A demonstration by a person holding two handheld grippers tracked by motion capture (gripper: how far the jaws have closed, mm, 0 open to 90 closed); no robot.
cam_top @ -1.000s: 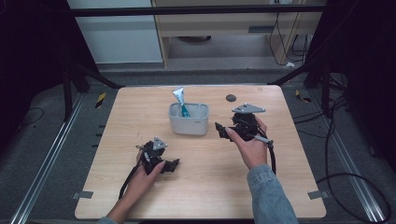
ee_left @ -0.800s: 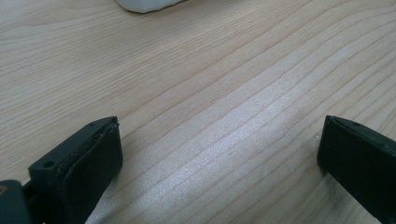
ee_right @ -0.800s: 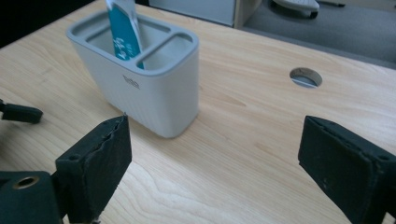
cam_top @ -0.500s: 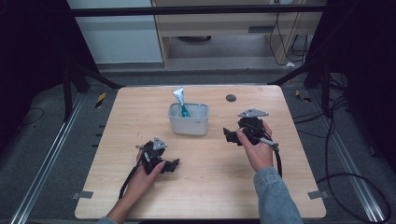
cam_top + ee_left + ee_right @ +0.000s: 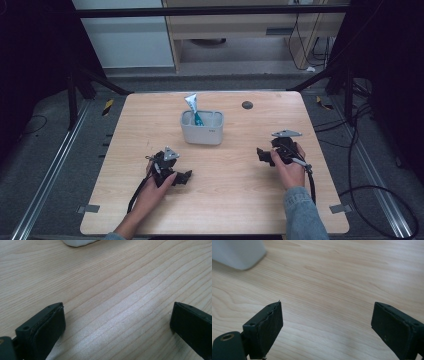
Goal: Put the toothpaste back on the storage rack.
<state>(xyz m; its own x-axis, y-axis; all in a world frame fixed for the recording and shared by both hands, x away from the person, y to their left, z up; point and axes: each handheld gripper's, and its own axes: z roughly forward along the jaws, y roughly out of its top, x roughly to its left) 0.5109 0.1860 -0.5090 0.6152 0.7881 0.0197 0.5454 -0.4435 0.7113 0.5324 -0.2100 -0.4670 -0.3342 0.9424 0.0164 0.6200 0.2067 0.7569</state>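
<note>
A grey-white rectangular holder stands on the middle of the wooden table, with a white and teal tube sticking up out of it. My left gripper rests low on the table, in front of the holder and to its left, jaws wide open with bare wood between them. My right gripper sits to the right of the holder, also wide open over bare wood. A corner of the holder lies ahead of it to the left.
A small dark round disc lies near the table's far edge, right of centre. Black frame legs and cables stand on the floor around the table. A bottom edge of the holder peeks in at the top of the left gripper view.
My right gripper has drawn back from beside the holder, toward the right and nearer to the person. The left gripper has stayed put.
</note>
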